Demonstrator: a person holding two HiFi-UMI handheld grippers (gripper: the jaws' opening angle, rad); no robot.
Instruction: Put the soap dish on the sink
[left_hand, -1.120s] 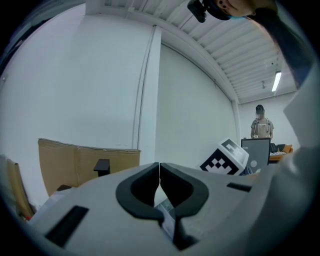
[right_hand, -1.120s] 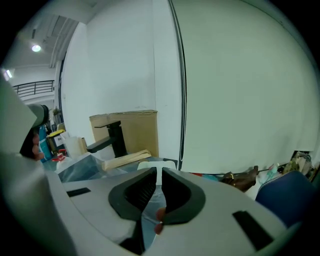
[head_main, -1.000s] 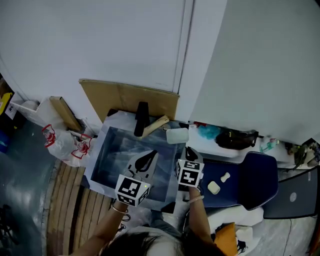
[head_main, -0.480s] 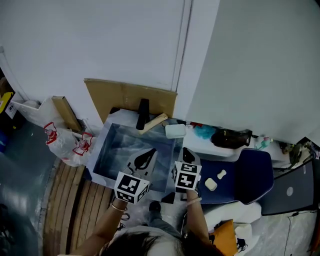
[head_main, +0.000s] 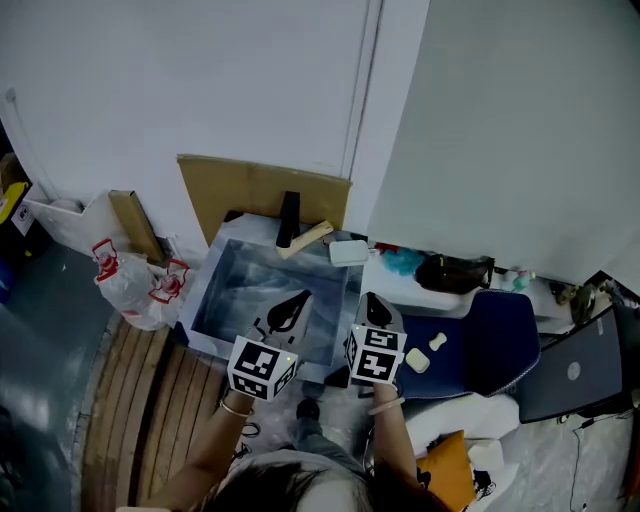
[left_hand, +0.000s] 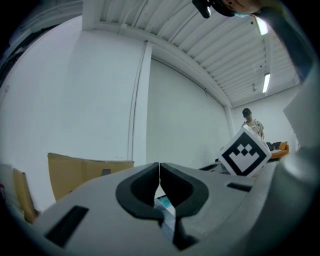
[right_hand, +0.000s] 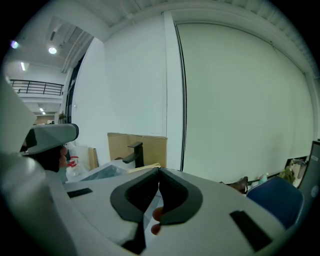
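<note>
The pale soap dish (head_main: 348, 252) lies at the sink's (head_main: 215, 285) back right corner, beside a tan wooden piece (head_main: 306, 240) and the black faucet (head_main: 288, 220). My left gripper (head_main: 297, 300) hovers over the basin's near part, shut and empty. My right gripper (head_main: 368, 298) hangs over the sink's right edge, nearer to me than the dish and apart from it, also shut on nothing. In the left gripper view the jaws (left_hand: 159, 167) meet at the tips. The right gripper view shows its jaws (right_hand: 159, 172) closed too, with the faucet (right_hand: 134, 152) beyond.
A blue chair (head_main: 490, 345) at the right holds two pale soap pieces (head_main: 417, 360). Brown cardboard (head_main: 250, 190) leans on the wall behind the sink. A white plastic bag (head_main: 135, 285) sits at the left over wooden slats (head_main: 130, 400). A dark bag (head_main: 455, 272) lies on the white ledge.
Both grippers have drawn back a little toward me, away from the soap dish, staying shut. The head view has shifted slightly; the dish rests in the same spot.
</note>
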